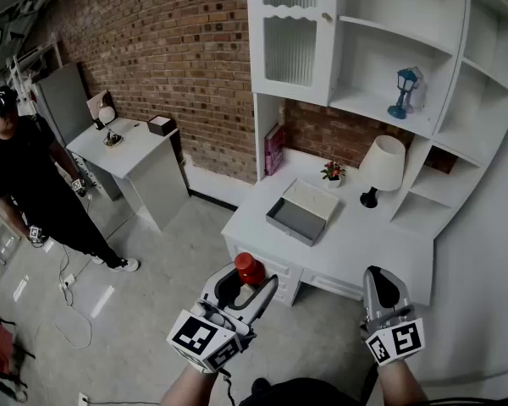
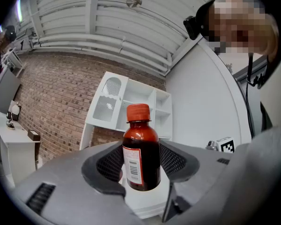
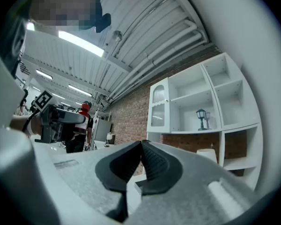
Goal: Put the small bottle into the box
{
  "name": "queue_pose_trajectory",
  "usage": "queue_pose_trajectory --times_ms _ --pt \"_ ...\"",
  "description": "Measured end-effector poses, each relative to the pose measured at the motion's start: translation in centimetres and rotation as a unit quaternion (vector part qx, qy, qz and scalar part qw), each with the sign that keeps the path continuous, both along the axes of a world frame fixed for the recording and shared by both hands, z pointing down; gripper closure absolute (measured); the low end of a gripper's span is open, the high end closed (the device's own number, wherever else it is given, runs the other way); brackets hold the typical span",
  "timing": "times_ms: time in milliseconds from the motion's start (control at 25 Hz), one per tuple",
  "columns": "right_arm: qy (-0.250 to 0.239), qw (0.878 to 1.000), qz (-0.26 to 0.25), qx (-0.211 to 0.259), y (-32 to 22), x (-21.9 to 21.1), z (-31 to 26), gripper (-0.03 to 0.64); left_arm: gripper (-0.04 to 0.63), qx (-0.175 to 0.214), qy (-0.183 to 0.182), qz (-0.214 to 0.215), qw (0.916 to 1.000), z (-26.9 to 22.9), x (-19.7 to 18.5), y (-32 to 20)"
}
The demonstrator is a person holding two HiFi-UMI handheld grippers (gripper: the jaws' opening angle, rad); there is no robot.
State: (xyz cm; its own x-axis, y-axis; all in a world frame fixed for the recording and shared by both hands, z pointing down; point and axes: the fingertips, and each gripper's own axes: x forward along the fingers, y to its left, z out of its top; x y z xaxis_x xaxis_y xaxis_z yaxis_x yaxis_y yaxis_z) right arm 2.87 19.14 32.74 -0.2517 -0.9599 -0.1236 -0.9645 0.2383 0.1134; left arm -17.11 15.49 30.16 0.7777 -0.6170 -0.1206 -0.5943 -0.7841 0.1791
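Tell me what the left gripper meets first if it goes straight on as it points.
Probably the shelf unit over the desk: it stands straight behind the bottle that the left gripper holds. Nothing nearer shows, but depth is unclear.

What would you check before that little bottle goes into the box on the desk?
1. Grip: ok. The small bottle stands upright, clamped in the jaws of the left gripper.
2. Box open: ok. Its lid is back and the grey inside is bare.
3. Bottle over the box: not ok. It hangs short of the desk.
4. Space round the box: ok. The lamp and flower pot stand behind it, apart.
5. Right gripper clear: ok. Jaws shut on nothing, off to the side.
6. Cap tight: cannot tell.
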Motion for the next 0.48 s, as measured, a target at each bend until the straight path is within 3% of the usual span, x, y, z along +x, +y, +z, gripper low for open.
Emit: queue_pose_trajectory --times_ms 280,480 --pt "-0.006 1.000 -0.010 -0.002 2.4 5.4 0.3 0.618 0.370 -0.023 -0.008 -0.034 0.9991 1.2 4.5 1.3" --pt "-0.014 1.000 -0.019 0.011 3.6 8.0 0.5 0.618 0.370 -0.013 -0.021 -0.062 0.9978 1.3 6.1 2.5"
